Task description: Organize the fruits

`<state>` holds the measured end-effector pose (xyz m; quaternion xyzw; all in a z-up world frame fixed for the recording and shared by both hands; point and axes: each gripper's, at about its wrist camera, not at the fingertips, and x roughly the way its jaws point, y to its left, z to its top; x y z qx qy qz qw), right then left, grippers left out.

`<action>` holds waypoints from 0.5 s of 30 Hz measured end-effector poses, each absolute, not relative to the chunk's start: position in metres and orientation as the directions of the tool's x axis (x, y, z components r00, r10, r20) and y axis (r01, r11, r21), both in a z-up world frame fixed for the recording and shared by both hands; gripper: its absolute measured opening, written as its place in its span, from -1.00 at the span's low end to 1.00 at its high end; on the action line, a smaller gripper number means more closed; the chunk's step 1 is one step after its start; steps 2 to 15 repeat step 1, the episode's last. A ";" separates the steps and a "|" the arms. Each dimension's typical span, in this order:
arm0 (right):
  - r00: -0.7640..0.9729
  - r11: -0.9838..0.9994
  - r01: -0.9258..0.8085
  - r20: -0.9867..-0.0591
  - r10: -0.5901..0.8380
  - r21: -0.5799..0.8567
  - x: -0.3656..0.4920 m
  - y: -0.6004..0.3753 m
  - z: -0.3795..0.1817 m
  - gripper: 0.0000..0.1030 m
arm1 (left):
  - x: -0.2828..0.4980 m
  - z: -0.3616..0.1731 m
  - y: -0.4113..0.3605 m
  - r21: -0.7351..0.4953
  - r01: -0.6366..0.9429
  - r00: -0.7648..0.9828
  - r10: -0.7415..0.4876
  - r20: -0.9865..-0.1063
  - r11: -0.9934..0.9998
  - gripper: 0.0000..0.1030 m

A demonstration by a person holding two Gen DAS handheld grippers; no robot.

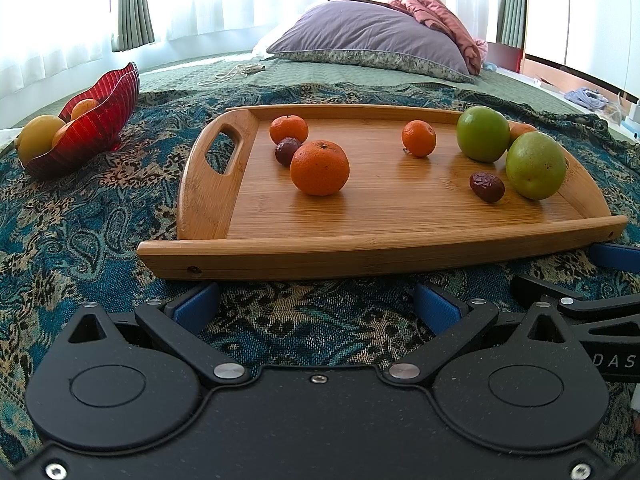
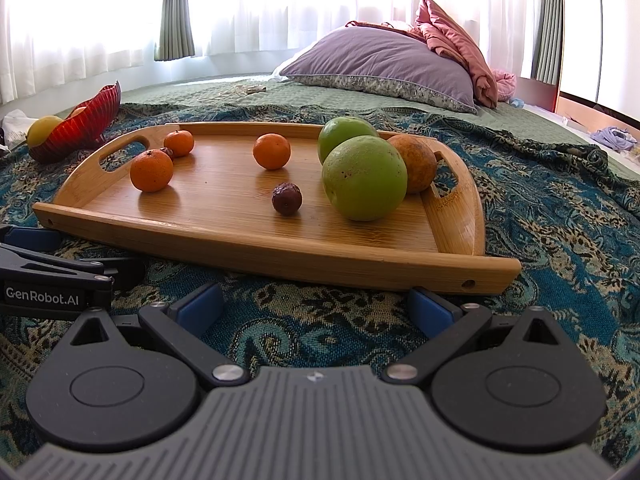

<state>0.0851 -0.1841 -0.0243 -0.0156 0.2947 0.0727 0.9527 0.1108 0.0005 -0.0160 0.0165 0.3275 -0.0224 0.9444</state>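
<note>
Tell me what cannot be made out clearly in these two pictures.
- Brownish-orange round fruit: left wrist view, mostly hidden behind the two green round fruits.
- Small dark wrinkled date: right wrist view, largely covered by the near orange mandarin.
- Contents of the red ribbed glass bowl: both views, its wall hides the lower fruits.

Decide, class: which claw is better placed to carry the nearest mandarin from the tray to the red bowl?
Probably left. The nearest mandarin sits at the tray's left end, toward the red bowl. The open left claw faces that end; the right claw, also open, faces the green fruits' end.
</note>
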 end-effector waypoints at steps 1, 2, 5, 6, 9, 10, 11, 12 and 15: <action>0.815 0.989 -0.148 -0.564 0.132 0.018 0.086 -0.185 -0.024 1.00 | 0.111 -0.016 0.001 0.017 0.053 0.786 -0.032 -0.618 0.998 1.00; 0.815 0.989 -0.148 -0.564 0.132 0.018 0.086 -0.185 -0.024 1.00 | 0.111 -0.016 0.001 0.017 0.053 0.786 -0.032 -0.618 0.998 1.00; 0.815 0.989 -0.148 -0.564 0.132 0.018 0.086 -0.185 -0.024 1.00 | 0.111 -0.016 0.001 0.017 0.053 0.786 -0.032 -0.618 0.998 1.00; 0.815 0.989 -0.148 -0.564 0.132 0.018 0.086 -0.185 -0.024 1.00 | 0.111 -0.016 0.001 0.017 0.053 0.786 -0.032 -0.618 0.998 1.00; 0.815 0.989 -0.148 -0.564 0.132 0.018 0.086 -0.185 -0.024 1.00 | 0.111 -0.016 0.001 0.017 0.053 0.786 -0.032 -0.618 0.998 1.00; 0.815 0.989 -0.148 -0.564 0.132 0.018 0.086 -0.185 -0.024 1.00 | 0.111 -0.016 0.001 0.017 0.053 0.786 -0.032 -0.618 0.998 1.00; 0.815 0.989 -0.148 -0.564 0.132 0.018 0.086 -0.185 -0.024 1.00 | 0.111 -0.016 0.001 0.017 0.053 0.786 -0.032 -0.618 0.998 1.00; 0.815 0.989 -0.148 -0.564 0.132 0.018 0.086 -0.185 -0.024 1.00 | 0.111 -0.016 0.001 0.017 0.053 0.786 -0.032 -0.618 0.998 1.00; 0.815 0.989 -0.148 -0.564 0.132 0.018 0.086 -0.185 -0.024 1.00 | 0.111 -0.016 0.001 0.017 0.053 0.786 -0.032 -0.618 0.998 1.00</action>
